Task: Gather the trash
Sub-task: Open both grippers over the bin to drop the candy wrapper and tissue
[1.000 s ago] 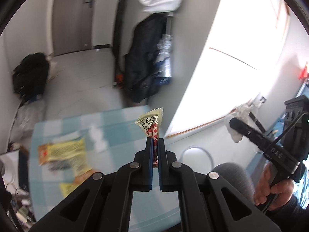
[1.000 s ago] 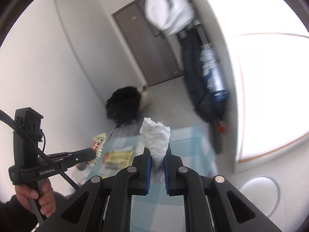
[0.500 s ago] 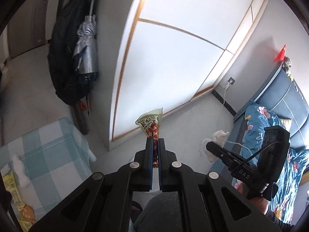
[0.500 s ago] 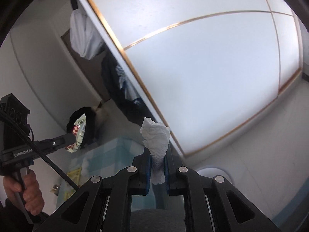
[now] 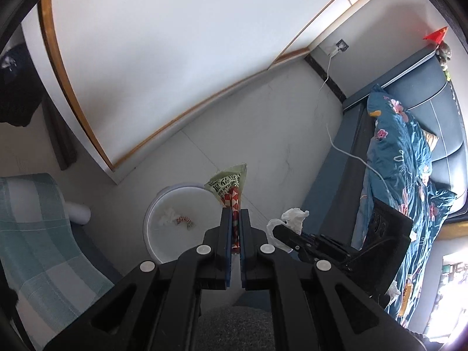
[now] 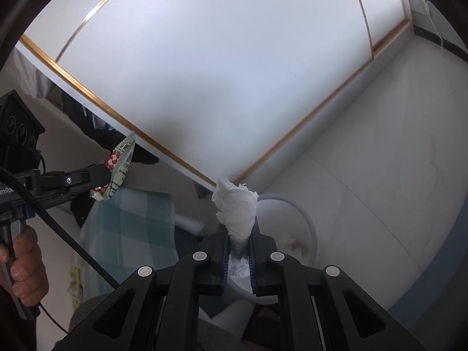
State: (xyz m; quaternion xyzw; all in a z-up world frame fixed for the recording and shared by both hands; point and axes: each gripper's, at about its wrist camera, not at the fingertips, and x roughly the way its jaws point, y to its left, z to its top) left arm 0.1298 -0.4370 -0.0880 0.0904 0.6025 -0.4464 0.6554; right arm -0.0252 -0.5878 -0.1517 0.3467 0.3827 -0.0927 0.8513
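Left gripper [image 5: 235, 215], wrapper [image 5: 231, 185]: bin [image 5: 175, 225] trash exposed

Bin mouth: white bin [image 5: 175, 204] open at the top, only a tissue scrap and a wrapper scrap inside.
Left flank: checked table [image 5: 35, 234] edge near the bin.
Behind: cabinet doors [image 5: 175, 73] close by.
Right flank: bare floor [image 5: 278, 146], then blue sofa [image 5: 351, 152] beyond.
Cable: white cord [image 5: 345, 152] across the floor.

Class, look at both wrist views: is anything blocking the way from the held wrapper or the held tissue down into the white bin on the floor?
Nothing visible. The wrapper and the tissue hang above the open, lidless white bin; only air shows between.
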